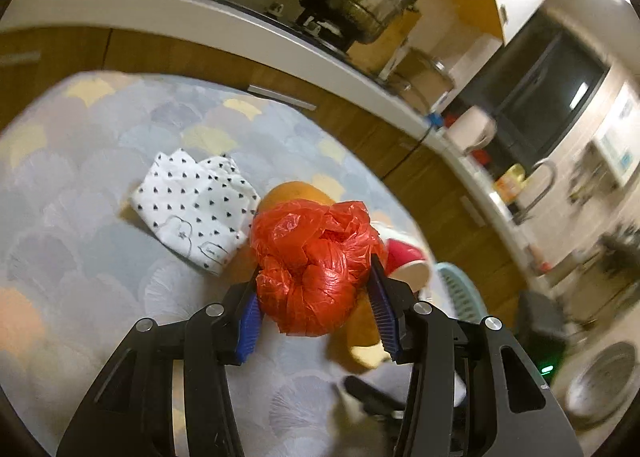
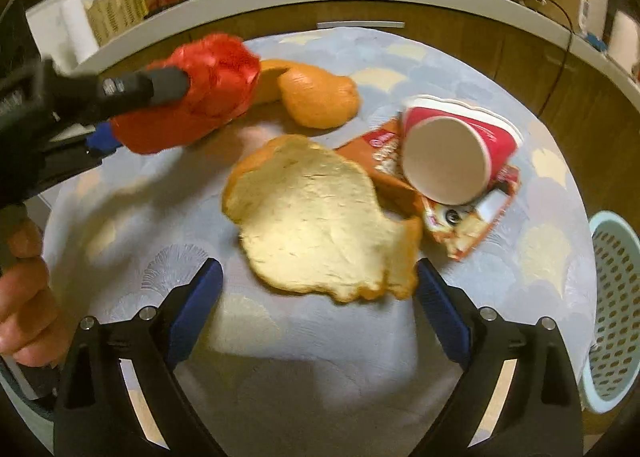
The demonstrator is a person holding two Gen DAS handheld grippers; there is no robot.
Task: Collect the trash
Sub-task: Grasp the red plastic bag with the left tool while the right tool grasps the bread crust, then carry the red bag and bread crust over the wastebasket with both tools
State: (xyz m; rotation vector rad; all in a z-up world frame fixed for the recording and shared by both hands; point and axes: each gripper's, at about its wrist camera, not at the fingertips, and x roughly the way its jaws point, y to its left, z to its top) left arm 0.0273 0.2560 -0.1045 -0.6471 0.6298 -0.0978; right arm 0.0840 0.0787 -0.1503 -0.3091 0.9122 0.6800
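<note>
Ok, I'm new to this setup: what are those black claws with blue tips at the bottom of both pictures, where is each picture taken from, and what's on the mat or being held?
There is no robot. A person holds a two-finger gripper in each hand, and a fisheye camera on each looks forward along its fingers, so every picture shows its own gripper at the bottom.

In the left wrist view, the left gripper is shut on a crumpled red plastic bag. Beyond it a spotted white cloth lies on the patterned mat.

In the right wrist view, the right gripper is open and holds nothing; a big piece of fruit peel, pale side up, lies between its fingers. Further off lie another orange peel piece, a tipped red paper cup and a snack wrapper. A pale blue basket stands at the right edge.
</note>
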